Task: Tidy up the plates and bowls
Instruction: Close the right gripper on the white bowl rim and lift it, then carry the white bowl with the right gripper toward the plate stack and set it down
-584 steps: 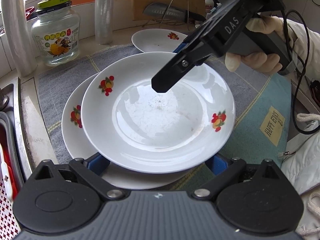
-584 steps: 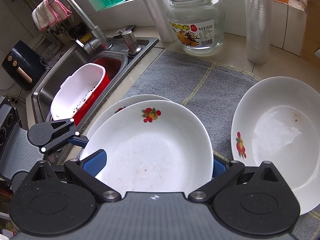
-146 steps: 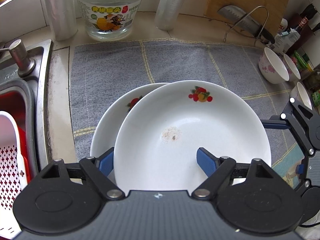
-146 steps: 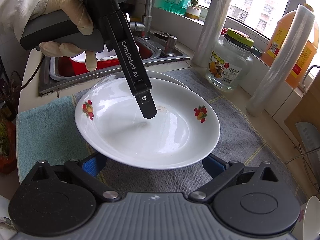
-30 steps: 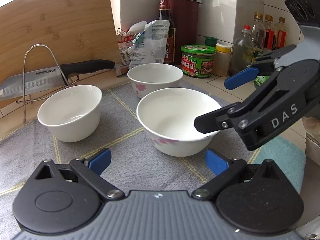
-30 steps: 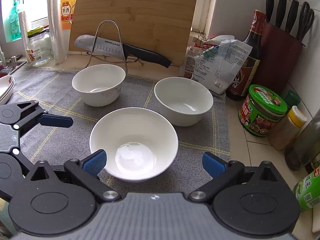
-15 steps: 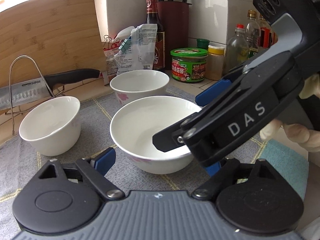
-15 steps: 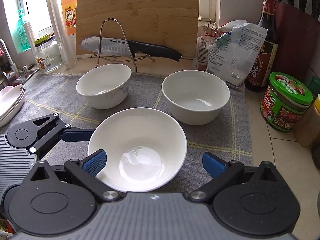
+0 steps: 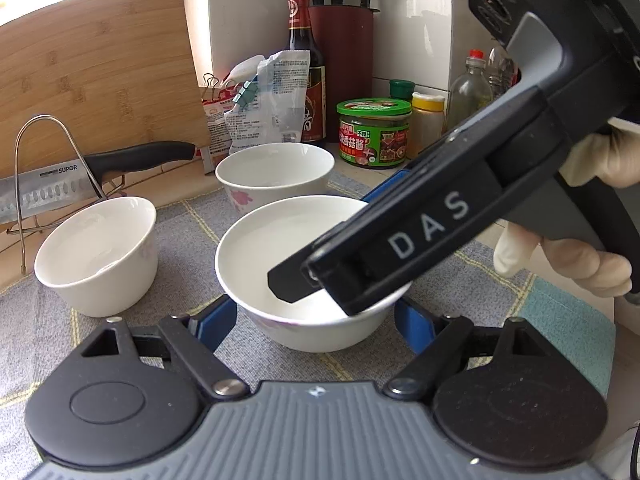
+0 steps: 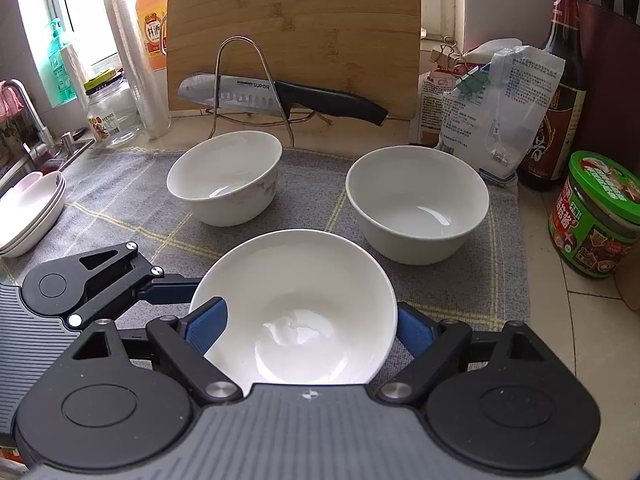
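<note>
Three white bowls stand on a grey mat [image 10: 120, 184]. The nearest bowl [image 9: 272, 248] [image 10: 296, 280] sits between the blue pads of both grippers. My left gripper [image 9: 315, 320] is closing, and its pads lie against the bowl's lower sides. My right gripper [image 10: 310, 326] is also closing, with its pads touching the bowl's walls just under the rim. In the left wrist view it reaches across the bowl from the right, one black finger [image 9: 400, 248] over the rim. The other two bowls [image 10: 224, 176] [image 10: 416, 200] stand behind, apart. Stacked plates [image 10: 32, 204] rest at far left.
A knife [image 10: 280, 94] lies in a wire rack before a leaning wooden board [image 10: 296, 20]. Clipped bags [image 10: 496, 112], a dark sauce bottle [image 10: 560, 80] and a green tin [image 10: 596, 216] crowd the right. A gloved hand [image 9: 568, 260] holds the right gripper.
Both grippers have narrowed from wide open onto the nearest bowl. The right gripper has come down and in across it. Several seconds earlier both were handling the fruit-patterned plates.
</note>
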The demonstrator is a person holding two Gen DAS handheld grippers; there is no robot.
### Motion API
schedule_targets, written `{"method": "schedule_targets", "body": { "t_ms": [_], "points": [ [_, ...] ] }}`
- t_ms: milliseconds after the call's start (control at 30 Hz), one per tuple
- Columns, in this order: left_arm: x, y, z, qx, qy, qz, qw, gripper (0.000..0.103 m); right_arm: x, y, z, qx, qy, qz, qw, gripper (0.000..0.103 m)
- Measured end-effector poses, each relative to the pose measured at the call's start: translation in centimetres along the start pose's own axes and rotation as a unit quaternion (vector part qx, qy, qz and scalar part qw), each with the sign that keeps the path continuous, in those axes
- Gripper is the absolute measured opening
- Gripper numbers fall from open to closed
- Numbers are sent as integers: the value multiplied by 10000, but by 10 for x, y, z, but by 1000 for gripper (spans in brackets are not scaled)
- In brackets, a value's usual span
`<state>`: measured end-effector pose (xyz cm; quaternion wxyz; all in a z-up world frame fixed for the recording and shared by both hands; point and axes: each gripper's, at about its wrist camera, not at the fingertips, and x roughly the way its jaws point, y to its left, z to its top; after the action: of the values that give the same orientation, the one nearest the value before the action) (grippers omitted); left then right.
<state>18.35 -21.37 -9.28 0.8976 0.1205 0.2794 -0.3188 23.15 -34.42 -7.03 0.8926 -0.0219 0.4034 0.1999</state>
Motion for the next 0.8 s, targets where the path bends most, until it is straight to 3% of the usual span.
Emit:
{"method": "schedule_targets", "body": {
  "t_ms": [400,800],
  "points": [
    [-3,0,1,78,52,3,10000,85,1,3,2,27,41,-42,10000,90],
    [-45,22,-2,32,113,93,9999,85,-9,41,8,-168,-46,45,9998,90]
  ]
}}
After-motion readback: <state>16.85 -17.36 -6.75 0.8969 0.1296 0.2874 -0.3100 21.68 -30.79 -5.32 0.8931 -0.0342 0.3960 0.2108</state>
